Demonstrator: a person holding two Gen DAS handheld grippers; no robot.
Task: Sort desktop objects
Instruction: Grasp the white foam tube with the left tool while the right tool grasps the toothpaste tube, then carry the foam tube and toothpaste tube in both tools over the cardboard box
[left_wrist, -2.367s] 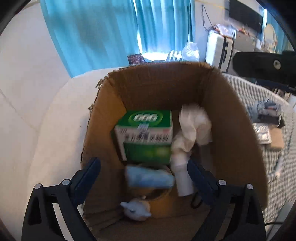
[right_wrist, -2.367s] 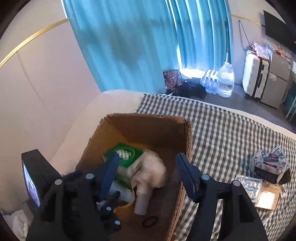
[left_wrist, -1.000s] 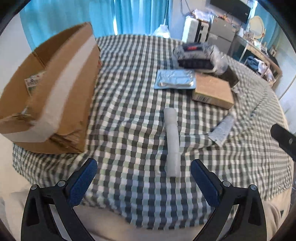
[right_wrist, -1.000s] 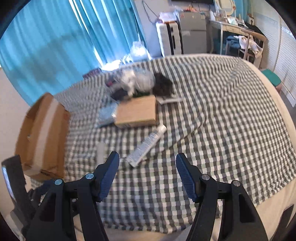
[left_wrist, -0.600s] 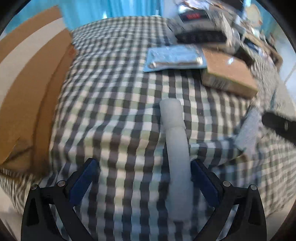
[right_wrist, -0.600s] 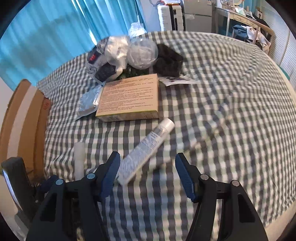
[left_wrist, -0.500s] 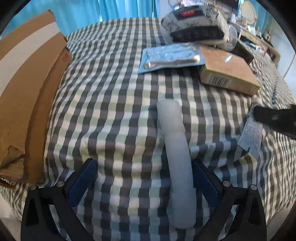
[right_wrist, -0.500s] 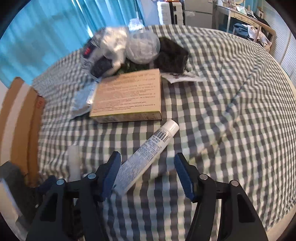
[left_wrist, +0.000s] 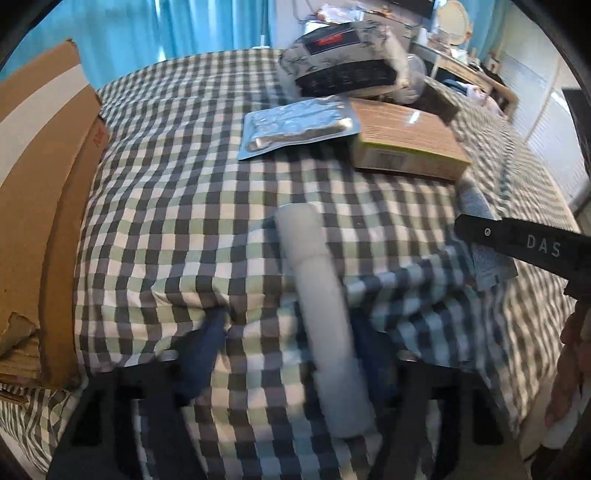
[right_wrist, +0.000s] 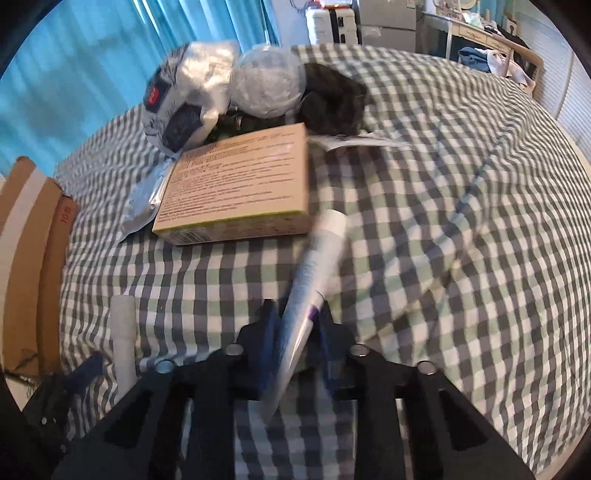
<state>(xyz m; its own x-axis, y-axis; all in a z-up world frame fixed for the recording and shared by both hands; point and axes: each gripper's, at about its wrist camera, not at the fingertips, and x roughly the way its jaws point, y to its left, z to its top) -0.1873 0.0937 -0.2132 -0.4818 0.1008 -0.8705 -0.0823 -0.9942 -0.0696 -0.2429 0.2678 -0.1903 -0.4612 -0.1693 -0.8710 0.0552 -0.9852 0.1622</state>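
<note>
A white plastic cylinder (left_wrist: 325, 314) lies on the checked cloth (left_wrist: 184, 184), running away from me. My left gripper (left_wrist: 286, 350) straddles its near half and its jaws are closing. The right pad sits beside the cylinder while the left pad stands clear of it. In the right wrist view a white tube of cream (right_wrist: 317, 266) lies with its cap pointing away. My right gripper (right_wrist: 297, 321) is closing, and both blue pads look pressed against the tube's flat end. The white cylinder (right_wrist: 123, 332) shows at the lower left there too.
An open cardboard box (left_wrist: 44, 184) stands at the left table edge. Behind lie a flat brown carton (right_wrist: 240, 184), a silver blister pack (left_wrist: 299, 122), a patterned bag (left_wrist: 343, 66) and a black bundle (right_wrist: 332, 99). A hand (left_wrist: 572, 369) shows at the right.
Both grippers have sunk toward the cloth. The left jaws have narrowed around the white cylinder. The right jaws have come together on the tube of cream.
</note>
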